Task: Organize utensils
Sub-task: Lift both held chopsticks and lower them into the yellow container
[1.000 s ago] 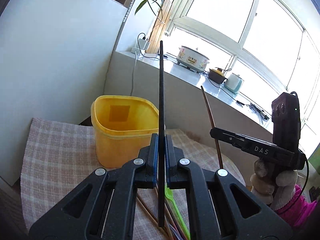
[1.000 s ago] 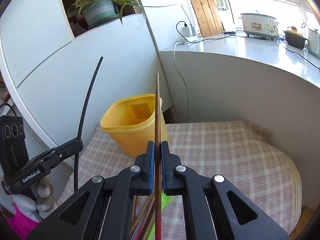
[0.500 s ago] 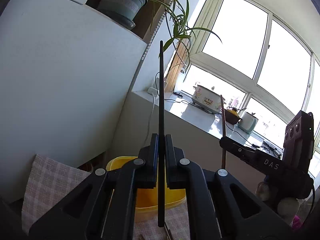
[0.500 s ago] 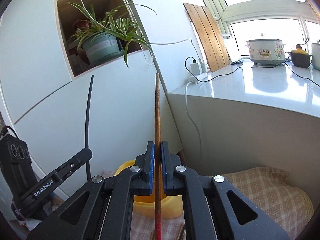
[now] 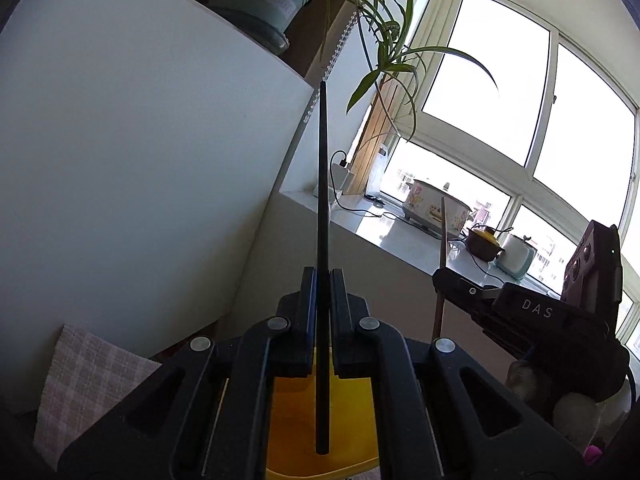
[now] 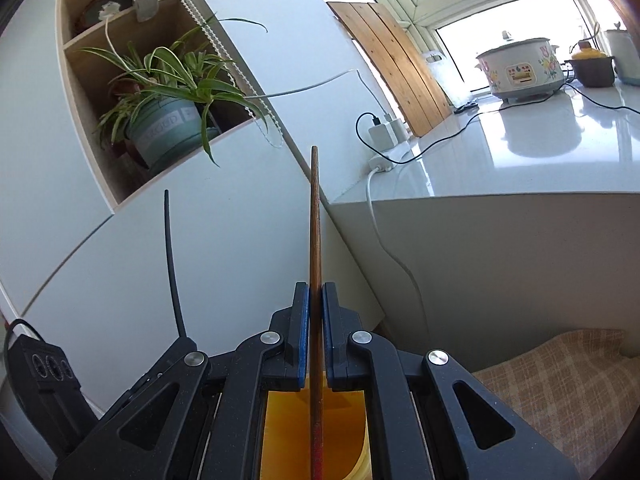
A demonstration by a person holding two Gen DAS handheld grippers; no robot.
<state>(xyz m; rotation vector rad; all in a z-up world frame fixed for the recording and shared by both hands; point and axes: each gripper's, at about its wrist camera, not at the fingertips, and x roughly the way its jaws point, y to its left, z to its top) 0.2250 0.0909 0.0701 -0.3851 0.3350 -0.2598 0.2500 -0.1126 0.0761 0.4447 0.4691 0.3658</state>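
The left gripper (image 5: 322,296) pinches a black chopstick (image 5: 322,208) upright; the right gripper (image 6: 315,308), at its 3 o'clock, clamps a brown chopstick (image 6: 315,240). Both hang over the yellow container (image 6: 340,432): lower each stick's bottom end inside the rim before letting go.

Bright daylight via blown-out window (image 5: 486,92), sharp pics, fisheye-warped edges.

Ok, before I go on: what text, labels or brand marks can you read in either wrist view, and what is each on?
"DAS": white letters on the side of the right gripper, seen from the left wrist.
Green plant pot: pale label, lettering too blurred to read.
Floral slow cooker: front panel, too small to read.
Nothing else is legible.
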